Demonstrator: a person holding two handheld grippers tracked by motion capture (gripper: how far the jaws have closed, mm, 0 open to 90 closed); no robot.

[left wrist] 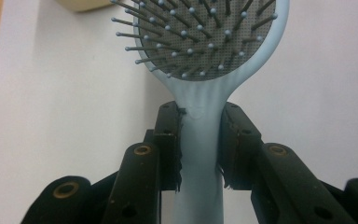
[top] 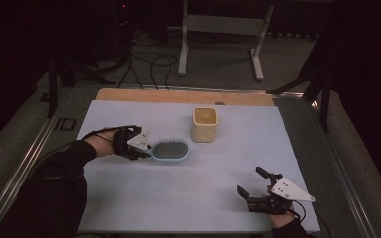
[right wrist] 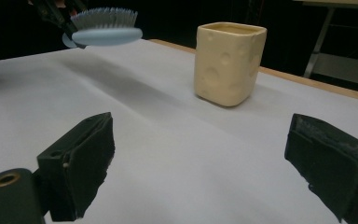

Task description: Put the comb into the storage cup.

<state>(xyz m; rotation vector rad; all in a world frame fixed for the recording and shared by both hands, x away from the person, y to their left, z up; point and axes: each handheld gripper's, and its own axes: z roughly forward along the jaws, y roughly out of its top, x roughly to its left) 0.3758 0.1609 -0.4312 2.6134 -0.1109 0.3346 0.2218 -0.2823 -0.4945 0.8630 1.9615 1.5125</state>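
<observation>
Where the high view looks down on the white table (top: 129, 208), the left gripper (top: 144, 147) holds a blue hairbrush (top: 170, 149) just left of a yellow cup (top: 205, 124), while the right gripper (top: 252, 184) rests wide open near the front edge. Along the left gripper view, both black pads clamp the brush's handle, bristles facing the camera. From the right gripper view, its jaws gape with nothing between them, and the brush hangs clear of the table, left of the cup.

a light blue paddle hairbrush (top: 170, 150) with a grey pad and ball-tipped bristles facing up is held level by its handle, raised off the white sheet, just left of the cream cup (top: 205, 124).
</observation>
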